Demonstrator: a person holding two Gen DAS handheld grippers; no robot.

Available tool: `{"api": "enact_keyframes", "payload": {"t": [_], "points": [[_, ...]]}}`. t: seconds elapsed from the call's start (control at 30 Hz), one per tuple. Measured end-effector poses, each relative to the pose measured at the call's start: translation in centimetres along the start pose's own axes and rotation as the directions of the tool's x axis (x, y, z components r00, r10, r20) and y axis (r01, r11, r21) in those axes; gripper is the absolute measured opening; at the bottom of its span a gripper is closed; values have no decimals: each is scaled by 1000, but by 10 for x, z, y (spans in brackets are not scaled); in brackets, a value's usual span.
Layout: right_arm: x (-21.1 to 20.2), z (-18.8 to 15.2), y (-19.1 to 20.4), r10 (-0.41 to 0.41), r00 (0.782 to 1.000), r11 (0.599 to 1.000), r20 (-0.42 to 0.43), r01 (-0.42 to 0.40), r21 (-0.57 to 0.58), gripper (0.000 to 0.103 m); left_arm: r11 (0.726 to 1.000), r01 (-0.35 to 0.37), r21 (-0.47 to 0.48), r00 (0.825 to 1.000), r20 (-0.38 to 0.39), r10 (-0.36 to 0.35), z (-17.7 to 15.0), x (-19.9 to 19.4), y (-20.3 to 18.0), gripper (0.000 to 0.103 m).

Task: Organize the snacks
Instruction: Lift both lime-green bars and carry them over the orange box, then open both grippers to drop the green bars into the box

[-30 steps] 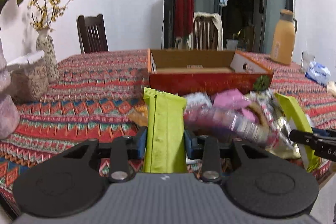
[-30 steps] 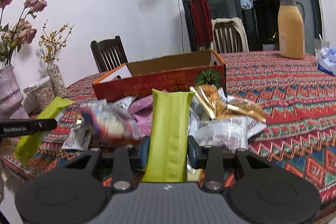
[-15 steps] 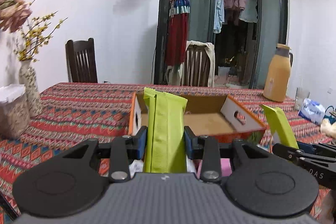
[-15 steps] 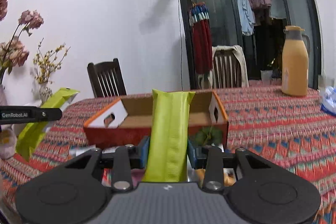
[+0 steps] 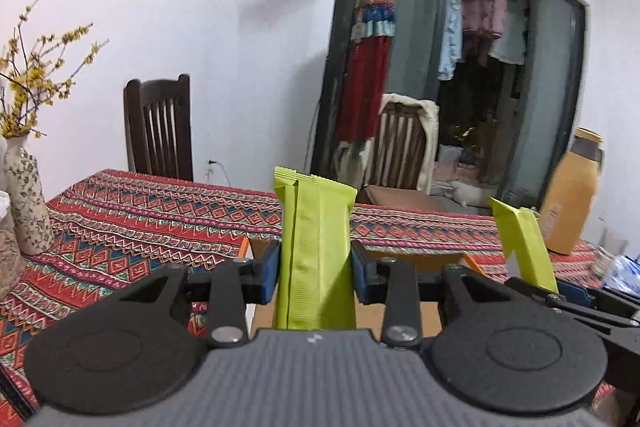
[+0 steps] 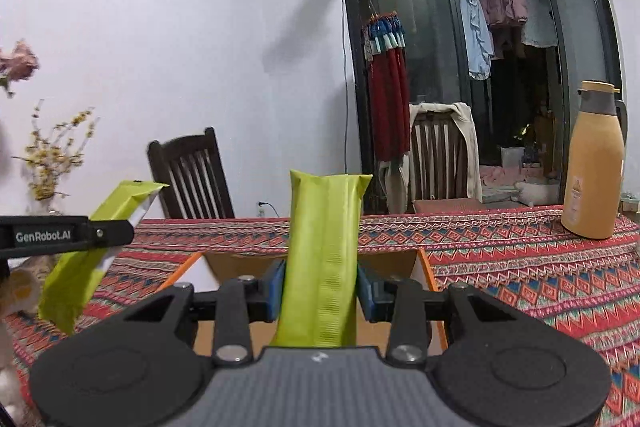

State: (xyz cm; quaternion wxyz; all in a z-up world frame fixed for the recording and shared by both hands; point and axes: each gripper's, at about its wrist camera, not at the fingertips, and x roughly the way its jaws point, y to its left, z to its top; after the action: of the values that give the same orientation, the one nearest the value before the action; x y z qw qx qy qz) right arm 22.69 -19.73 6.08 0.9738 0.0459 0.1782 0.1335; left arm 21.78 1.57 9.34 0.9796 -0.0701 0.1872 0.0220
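The only legible writing is "GenRobot.AI", printed in white on the black finger of the left gripper (image 6: 68, 235) where it enters the right wrist view at 9 o'clock. The green packets show no readable print from these angles.

The left gripper (image 5: 315, 265) is clamped narrow on a lime-green snack packet (image 5: 316, 251), blue pads pressing both long edges, the packet upright with its crimped top toward 12 o'clock. The right gripper (image 6: 321, 289) grips a second lime-green packet (image 6: 324, 255) the same way, upright between its blue pads. In the left wrist view the right gripper's packet (image 5: 524, 247) leans at 3 o'clock; in the right wrist view the left gripper's packet (image 6: 96, 247) tilts at 9 o'clock. The two packets are apart, not touching.

Just beyond and below both grippers lies the open cardboard box (image 6: 424, 263) with orange outer walls, its brown floor visible under the packets. It sits on the red patterned tablecloth (image 5: 160, 219), bare toward 10 o'clock. A vase of yellow flowers (image 5: 28, 203) stands at 9 o'clock near the table edge; a tan thermos jug (image 6: 594, 167) stands at 3 o'clock, well clear of the box. Two dark chairs (image 6: 192, 179) stand behind the far table edge.
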Motion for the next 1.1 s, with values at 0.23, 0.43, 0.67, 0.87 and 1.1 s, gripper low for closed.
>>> {"api": "enact_keyframes", "payload": {"t": [0.23,0.43,0.67,0.87,1.1], "points": [[68,4,-19,-33,996,999,-88,33,9,36,996,-82,-38,995,-52,80,-4,68,7,36],[77,-8,-37,-12,995,999,-95,15,34,36,996,-84,-43,994,-75,80,-15,84,16,36],[92,-16,-36,-10,990,1000,-140,14,27,37,996,-80,-31,995,-58,78,-22,81,9,37],[92,-20,-37,-15,988,999,-152,19,26,78,996,-82,-47,997,-4,81,-24,67,10,91],[73,-17,-41,-59,996,997,-64,61,44,103,994,-77,-76,993,86,83,-20,43,10,103]]}}
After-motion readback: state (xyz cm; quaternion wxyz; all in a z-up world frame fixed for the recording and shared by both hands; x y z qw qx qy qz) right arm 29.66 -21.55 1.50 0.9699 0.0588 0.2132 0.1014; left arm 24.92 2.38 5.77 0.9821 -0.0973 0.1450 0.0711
